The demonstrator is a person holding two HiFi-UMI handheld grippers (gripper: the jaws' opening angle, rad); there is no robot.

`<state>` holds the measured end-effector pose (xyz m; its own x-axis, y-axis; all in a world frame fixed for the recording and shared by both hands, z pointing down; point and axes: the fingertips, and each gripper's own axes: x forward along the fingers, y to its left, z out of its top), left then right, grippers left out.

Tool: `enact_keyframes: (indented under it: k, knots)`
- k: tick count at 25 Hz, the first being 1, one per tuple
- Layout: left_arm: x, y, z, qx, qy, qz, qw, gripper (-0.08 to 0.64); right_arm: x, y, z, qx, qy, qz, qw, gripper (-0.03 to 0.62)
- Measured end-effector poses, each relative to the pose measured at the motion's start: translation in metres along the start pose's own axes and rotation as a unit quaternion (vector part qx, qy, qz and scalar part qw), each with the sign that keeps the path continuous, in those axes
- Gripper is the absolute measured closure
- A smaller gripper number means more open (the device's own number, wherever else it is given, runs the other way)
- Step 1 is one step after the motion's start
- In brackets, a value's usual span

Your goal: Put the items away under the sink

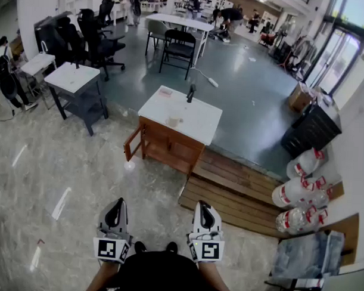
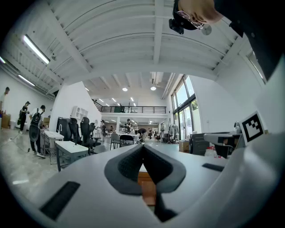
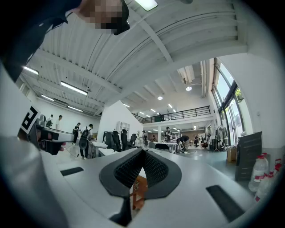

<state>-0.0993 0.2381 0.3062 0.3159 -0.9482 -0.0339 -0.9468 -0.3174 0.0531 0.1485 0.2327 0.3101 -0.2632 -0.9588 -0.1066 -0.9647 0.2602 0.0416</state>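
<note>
Since the left tongs [image 1: 115, 208] and right tongs [image 1: 203, 211] are closed on nothing, well short of the sink bench [image 1: 198, 121] bearing a small item [image 1: 174, 121], the person should probably walk closer first.

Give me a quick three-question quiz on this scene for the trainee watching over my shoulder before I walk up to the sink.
1. True or false: the left gripper and the right gripper each have their fingers together, holding nothing.
2. Where are the big water bottles relative to the sink cabinet?
A) off to its right, by the wall
B) on its top
C) inside it
3. Fill in: the dark upright fixture at the far edge of the cabinet's white top is the ____.

Key: 1 true; 2 A; 3 faucet.
</note>
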Motion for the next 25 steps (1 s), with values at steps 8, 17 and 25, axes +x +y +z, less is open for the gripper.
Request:
enact_keyframes:
  k: [8,17,25]
  knots:
    - [-0.003,0.004,0.006,0.009,-0.012,0.022,0.9996,0.555,-0.007,-0.004,-0.005,0.0,0.012,-0.003,1.0,0.578]
    - [-0.004,0.003,-0.003,0.005,0.001,0.023,0.9997,0.554,-0.008,-0.005,-0.006,-0.006,0.004,0.0,1.0,0.578]
    - [-0.005,0.002,-0.006,0.003,0.008,0.018,0.9998,0.555,-0.005,0.003,0.002,-0.008,0.0,0.022,1.0,0.529]
